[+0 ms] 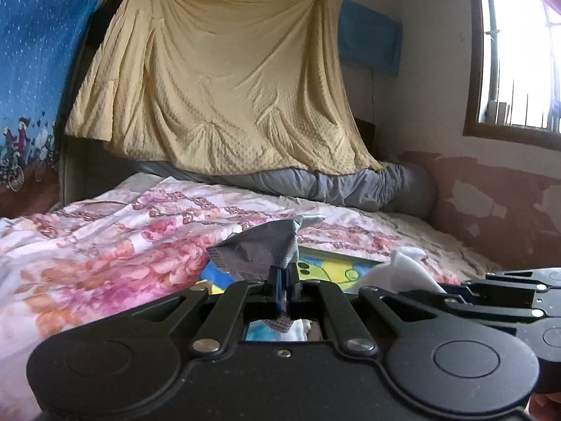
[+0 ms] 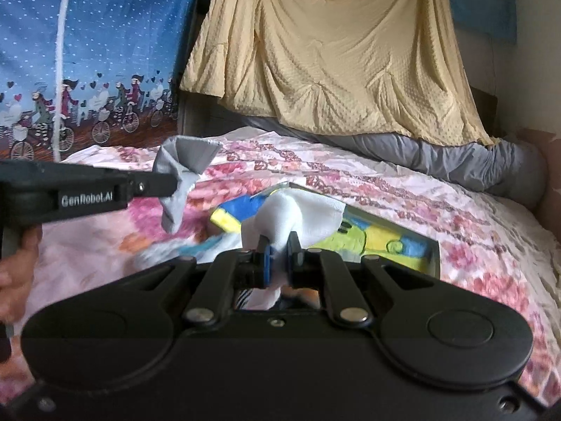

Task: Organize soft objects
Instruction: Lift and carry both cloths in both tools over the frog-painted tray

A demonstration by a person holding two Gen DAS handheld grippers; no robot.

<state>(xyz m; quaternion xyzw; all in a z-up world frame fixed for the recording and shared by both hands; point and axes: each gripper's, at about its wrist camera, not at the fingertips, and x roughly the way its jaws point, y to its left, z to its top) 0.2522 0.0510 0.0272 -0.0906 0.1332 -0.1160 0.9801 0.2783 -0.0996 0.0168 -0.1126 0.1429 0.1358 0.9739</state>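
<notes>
1. Biggest thing here is the bed with the pink-and-white floral cotton bedspread [image 1: 105, 238], so I'll place everything off that.
2. At the far end of the bed a big pale-yellow dimpled blanket [image 1: 217, 80] hangs down the wall, and its bottom edge drapes onto a long grey padded bolster [image 1: 350, 186] lying across the head of the bed.
3. Left of the bed there's a blue fabric hanging with a printed row of cyclists [image 2: 87, 70].
4. Lying on the bedspread, around mid-bed, is a shallow box printed in yellow, blue and green cartoon colours [image 2: 385, 242]. Can't really tell what's inside it.
5. The left gripper [image 1: 287, 273] is clamped tight on a crumpled grey mesh-knit sock [image 1: 259, 249], lifted clear above the bed, just left of the box in the right wrist view.
6. The right gripper [image 2: 278, 245] is pinched shut on a white cotton sock [image 2: 298, 217], held right over the box, with some of it hanging down between the fingers.
7. There's a hand [image 2: 17, 273] on the left gripper's handle at the edge of the right wrist view.
</notes>
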